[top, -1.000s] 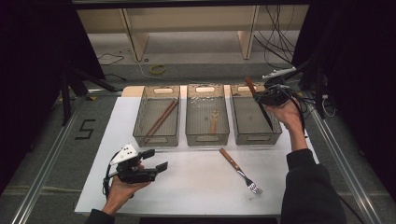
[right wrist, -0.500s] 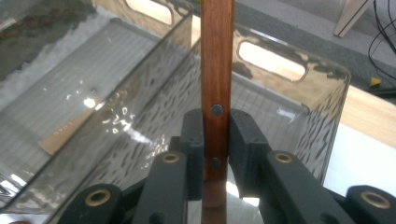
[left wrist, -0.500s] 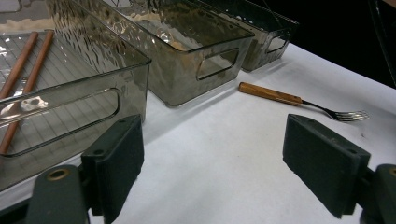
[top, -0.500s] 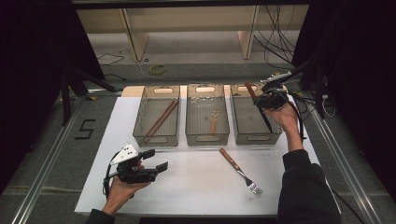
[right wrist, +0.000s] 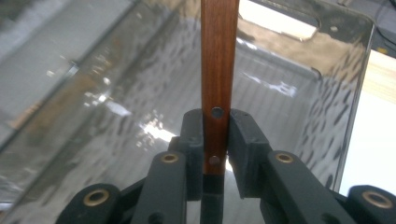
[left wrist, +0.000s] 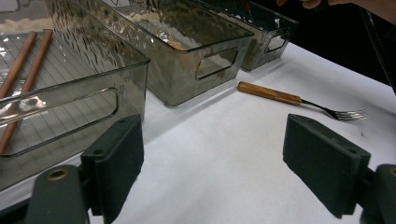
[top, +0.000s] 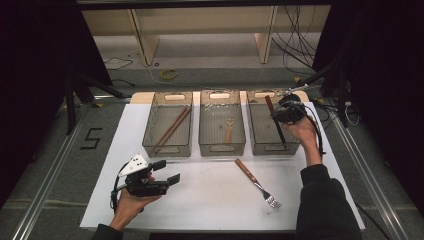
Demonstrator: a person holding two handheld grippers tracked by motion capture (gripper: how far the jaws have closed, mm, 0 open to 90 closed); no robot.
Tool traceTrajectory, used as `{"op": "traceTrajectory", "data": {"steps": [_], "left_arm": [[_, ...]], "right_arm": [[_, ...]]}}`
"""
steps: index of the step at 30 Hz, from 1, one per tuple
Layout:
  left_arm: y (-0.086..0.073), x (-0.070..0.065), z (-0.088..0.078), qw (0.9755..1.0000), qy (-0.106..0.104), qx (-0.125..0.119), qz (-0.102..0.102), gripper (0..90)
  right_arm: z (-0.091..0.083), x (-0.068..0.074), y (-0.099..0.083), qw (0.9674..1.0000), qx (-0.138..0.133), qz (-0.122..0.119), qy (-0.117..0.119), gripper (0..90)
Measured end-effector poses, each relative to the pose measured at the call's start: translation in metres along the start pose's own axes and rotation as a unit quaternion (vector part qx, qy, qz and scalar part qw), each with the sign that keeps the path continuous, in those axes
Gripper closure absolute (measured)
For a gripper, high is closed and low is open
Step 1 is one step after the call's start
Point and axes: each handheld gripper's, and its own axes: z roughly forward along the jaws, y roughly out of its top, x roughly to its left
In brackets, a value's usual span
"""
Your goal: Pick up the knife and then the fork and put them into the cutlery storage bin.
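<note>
Three smoked-plastic bins (top: 222, 131) sit on a white table (top: 210, 190) in a dark room. The right gripper (top: 286, 113), clamped on a wooden-handled utensil (right wrist: 218, 70), has sunk into the right bin (top: 270, 131), so release seems near. The left gripper (top: 162, 172) waits open, empty.

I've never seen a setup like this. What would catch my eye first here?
Probably the three smoky clear bins lined up on the white table, the left one holding brown chopsticks. At the right bin, the right gripper is shut on a wooden-handled utensil and holds it over that bin. Nearer the person, a fork lies on the table, and the left gripper rests open beside it.
</note>
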Motion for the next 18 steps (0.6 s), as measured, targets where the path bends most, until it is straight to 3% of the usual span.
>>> {"op": "traceTrajectory", "data": {"steps": [3,6,12,18], "left_arm": [[0.000,0.000,0.000,1.0000,0.001,0.000,-0.001,19.7],[0.000,0.000,0.000,1.0000,0.001,0.000,0.000,19.6],[0.000,0.000,0.000,1.0000,0.001,0.000,0.001,19.5],[0.000,0.000,0.001,1.0000,0.002,0.001,0.002,19.3]], "right_arm": [[0.000,0.001,0.002,0.9999,0.005,0.009,0.002,57.7],[-0.006,0.005,0.004,1.0000,0.000,0.002,-0.006,47.6],[-0.029,0.023,0.002,0.9988,-0.026,-0.019,0.038,38.7],[-0.062,0.059,-0.016,0.9943,-0.044,-0.053,0.082,36.0]]}}
